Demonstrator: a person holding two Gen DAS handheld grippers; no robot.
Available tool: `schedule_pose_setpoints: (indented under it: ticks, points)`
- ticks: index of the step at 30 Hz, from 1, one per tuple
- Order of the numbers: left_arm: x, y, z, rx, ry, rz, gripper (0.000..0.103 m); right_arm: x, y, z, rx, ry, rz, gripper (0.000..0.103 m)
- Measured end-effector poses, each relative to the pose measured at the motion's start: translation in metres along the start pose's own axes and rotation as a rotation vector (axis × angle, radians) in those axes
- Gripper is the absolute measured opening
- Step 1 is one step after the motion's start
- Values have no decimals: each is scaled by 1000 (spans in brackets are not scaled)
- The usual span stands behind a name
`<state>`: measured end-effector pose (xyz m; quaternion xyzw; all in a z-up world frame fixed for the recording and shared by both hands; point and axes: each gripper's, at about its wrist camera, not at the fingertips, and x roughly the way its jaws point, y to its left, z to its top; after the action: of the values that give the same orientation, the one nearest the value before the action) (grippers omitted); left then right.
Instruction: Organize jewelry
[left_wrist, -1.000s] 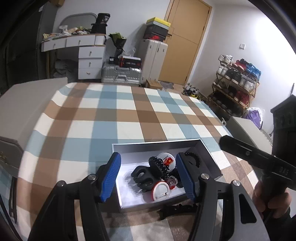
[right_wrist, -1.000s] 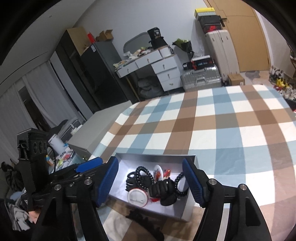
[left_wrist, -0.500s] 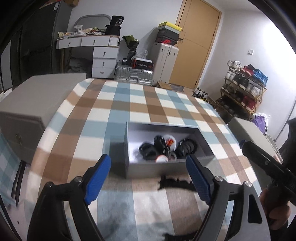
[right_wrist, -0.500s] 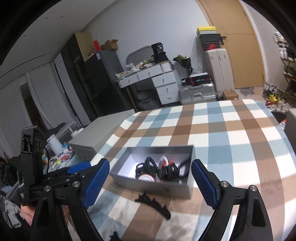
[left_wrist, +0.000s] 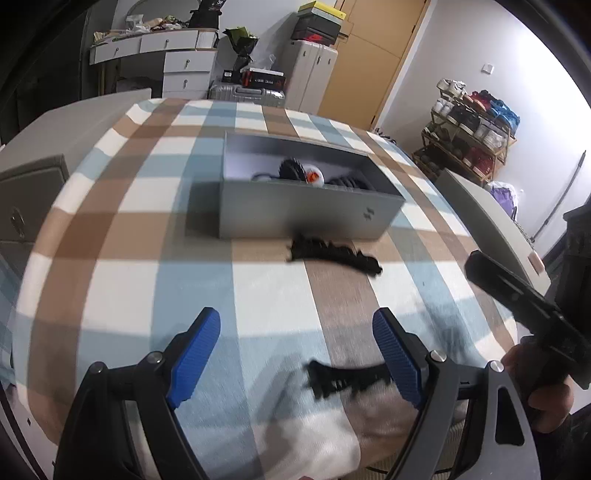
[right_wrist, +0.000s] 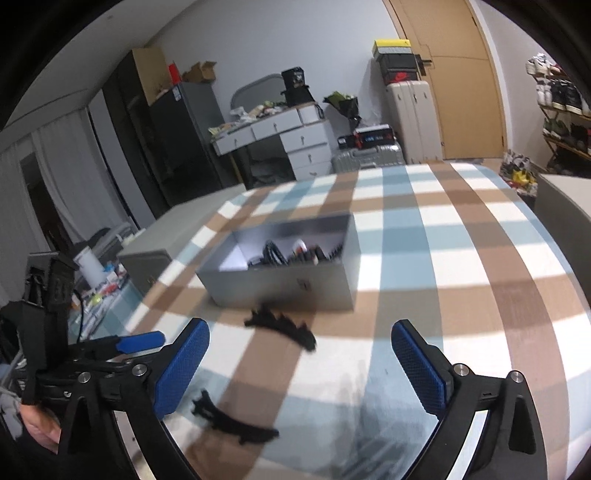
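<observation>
L claw spread, empty, above near clip on the cloth, likely lining up a grab. Box holds sorted bits; 2nd clip just outside it. R claw opening, nothing between.

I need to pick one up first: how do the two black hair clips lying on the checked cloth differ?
The far clip lies right against the front wall of the grey box; the near clip lies apart from the box, by the table edge. In the right wrist view the far clip sits between the open gripper fingers, the near clip low beside the left finger. Both are black, toothed, and on the cloth outside the box.
</observation>
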<state>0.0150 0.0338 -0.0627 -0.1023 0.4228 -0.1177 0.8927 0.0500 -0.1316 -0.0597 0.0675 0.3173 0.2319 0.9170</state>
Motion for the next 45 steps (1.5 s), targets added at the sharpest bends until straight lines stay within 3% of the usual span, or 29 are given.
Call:
schedule_pose_setpoints:
  ticks: [9,18,22,28,37,41,43,44,45]
  points:
    - [5,-13,-28,37,73,-9,86,-12,-19,-32,51,48,-42,101]
    - [13,-36,-32,108,112,-36,89,-17,-32,-44,87,71,-60,103]
    - [18,-40,-29,104,119,-2,89,-19,-31,-49,83,79,-58,103]
    - [27,-57,-37,200,111,132,89,-18,-31,-55,95,105,-50,103]
    - [23,-49,-33,157,102,67,89,-22,-30,-58,97,97,-46,103]
    - [25,-55,-33,180,106,97,85,-23,-30,-58,104,96,-41,103]
    - [25,-57,-34,192,106,116,79,-23,-30,-58,97,102,-45,103]
    - [24,-57,-34,200,101,116,68,-23,-30,-58,97,102,-46,103]
    - [24,-59,-34,209,102,114,67,-23,-31,-59,99,99,-46,103]
